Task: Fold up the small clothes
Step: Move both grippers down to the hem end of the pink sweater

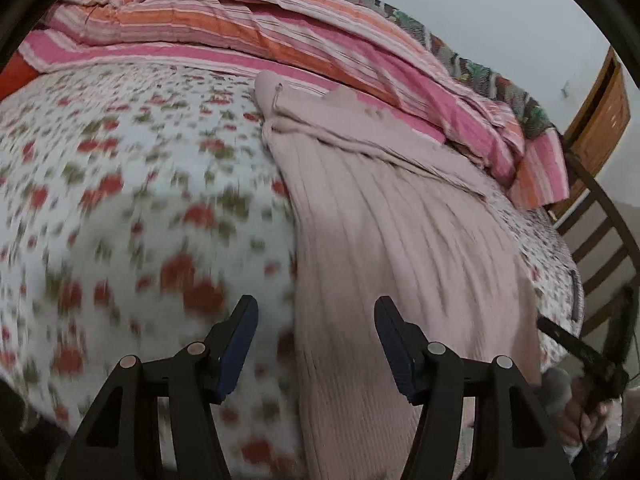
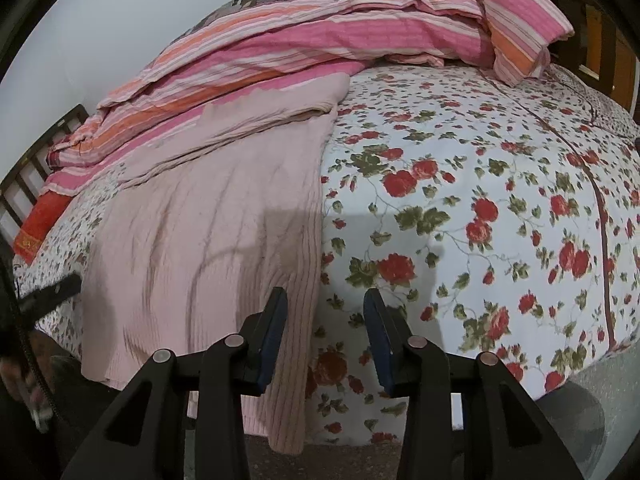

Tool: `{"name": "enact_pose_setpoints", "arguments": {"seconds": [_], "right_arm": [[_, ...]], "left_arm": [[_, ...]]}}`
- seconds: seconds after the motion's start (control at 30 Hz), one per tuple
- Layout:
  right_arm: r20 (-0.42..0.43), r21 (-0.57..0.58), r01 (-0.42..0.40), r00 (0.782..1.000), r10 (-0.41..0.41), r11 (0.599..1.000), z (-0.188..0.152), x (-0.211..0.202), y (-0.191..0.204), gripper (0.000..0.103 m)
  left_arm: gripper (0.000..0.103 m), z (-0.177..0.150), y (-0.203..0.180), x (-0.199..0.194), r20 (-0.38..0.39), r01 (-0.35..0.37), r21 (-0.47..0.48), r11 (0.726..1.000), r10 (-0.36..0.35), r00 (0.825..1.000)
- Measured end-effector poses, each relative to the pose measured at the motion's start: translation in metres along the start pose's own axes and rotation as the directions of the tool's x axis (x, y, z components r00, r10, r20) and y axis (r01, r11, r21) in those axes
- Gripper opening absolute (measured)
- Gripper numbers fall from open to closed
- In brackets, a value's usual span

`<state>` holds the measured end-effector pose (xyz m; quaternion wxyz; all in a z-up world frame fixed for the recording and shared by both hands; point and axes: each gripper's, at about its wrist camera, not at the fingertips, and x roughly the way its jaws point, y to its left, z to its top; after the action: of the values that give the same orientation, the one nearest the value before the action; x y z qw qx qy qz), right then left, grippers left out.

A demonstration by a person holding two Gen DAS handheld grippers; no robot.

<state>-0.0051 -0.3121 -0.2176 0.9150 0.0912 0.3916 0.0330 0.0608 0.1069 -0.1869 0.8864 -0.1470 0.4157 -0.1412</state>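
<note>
A pale pink ribbed knit garment (image 1: 400, 240) lies flat on the floral bedsheet (image 1: 120, 200), its near end hanging over the bed's front edge. A folded part lies at its far end by the quilt. In the left wrist view my left gripper (image 1: 316, 304) hovers open over the garment's left edge, with nothing pressed between the blue pads. The right wrist view shows the same garment (image 2: 208, 232) on the left. My right gripper (image 2: 325, 296) stands open just above its right edge, left finger (image 2: 276, 320) over the knit and right finger over the sheet (image 2: 480, 200).
A pink and orange striped quilt (image 1: 280, 28) is heaped along the back of the bed, with a striped pillow (image 2: 520, 20) at the far right. A red cloth (image 2: 36, 224) lies by the slatted dark wooden bed frame (image 2: 24, 184). A wooden door (image 1: 600, 120) stands beyond it. Grey floor (image 2: 580, 420) shows below the bed edge.
</note>
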Motion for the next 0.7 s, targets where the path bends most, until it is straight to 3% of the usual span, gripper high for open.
{"name": "enact_pose_setpoints", "arguments": {"seconds": [0.17, 0.53, 0.7], "right_arm": [[0.012, 0.003, -0.008, 1.0, 0.008, 1.0, -0.006, -0.004, 0.0, 0.037], [-0.005, 0.032, -0.034, 0.999, 0.034, 0.999, -0.019, 0.006, -0.007, 0.037], [-0.035, 0.03, -0.046, 0.998, 0.047, 0.998, -0.017, 0.023, -0.002, 0.034]], "left_arm": [[0.058, -0.016, -0.008, -0.01, 0.024, -0.014, 0.023, 1.0, 0.014, 1.0], [0.056, -0.034, -0.01, 0.006, -0.021, -0.046, 0.023, 0.999, 0.047, 0.999], [0.037, -0.031, -0.014, 0.016, -0.04, -0.05, 0.013, 0.999, 0.051, 0.998]]}}
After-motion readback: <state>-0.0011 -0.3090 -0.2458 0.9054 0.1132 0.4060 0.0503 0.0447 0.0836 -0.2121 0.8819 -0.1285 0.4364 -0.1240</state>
